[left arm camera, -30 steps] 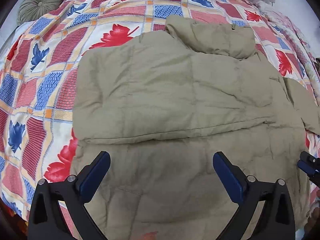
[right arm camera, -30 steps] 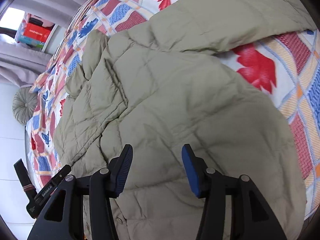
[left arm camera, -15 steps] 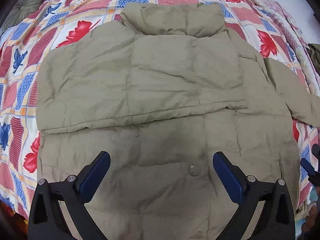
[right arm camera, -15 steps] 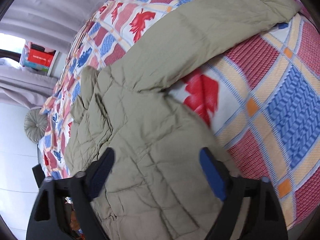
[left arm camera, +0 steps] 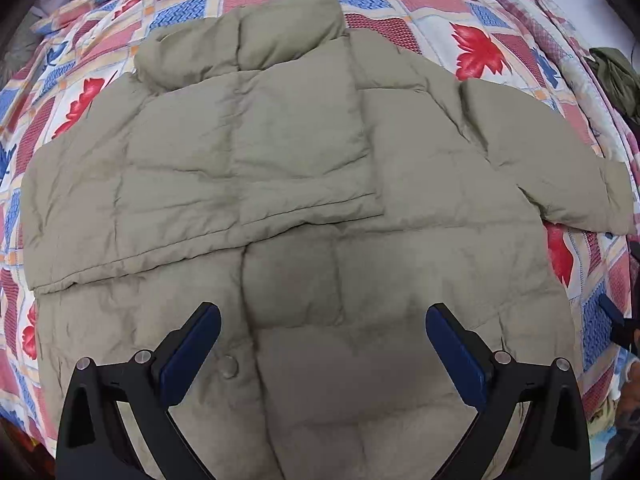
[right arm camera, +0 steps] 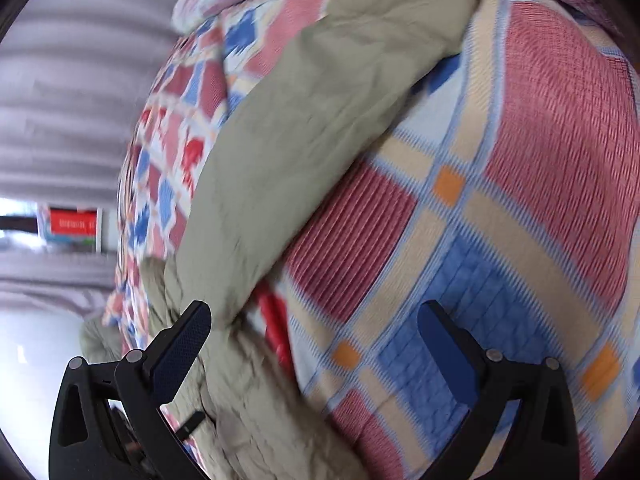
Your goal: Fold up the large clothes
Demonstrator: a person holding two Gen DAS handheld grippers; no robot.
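An olive puffer jacket point(left arm camera: 304, 184) lies flat on the patterned bedspread point(left arm camera: 492, 4), collar at the far end. Its left sleeve is folded across the chest; the other sleeve point(left arm camera: 552, 168) sticks out to the right. My left gripper point(left arm camera: 322, 344) hovers open over the lower front of the jacket, holding nothing. In the right wrist view my right gripper point(right arm camera: 312, 344) is open and low over the bedspread point(right arm camera: 520, 208) beside that outstretched sleeve point(right arm camera: 304, 152). Its left fingertip is near the jacket's side; nothing lies between the fingers.
A dark green garment point(left arm camera: 616, 76) lies at the bed's far right edge. Grey curtains point(right arm camera: 68, 92) and a red box point(right arm camera: 74, 224) stand beyond the bed in the right wrist view. The quilt spreads wide around the jacket.
My left gripper has shifted right along the jacket, staying open. My right gripper opened wider and swung off the jacket body toward the outstretched sleeve, dropping close to the bedspread.
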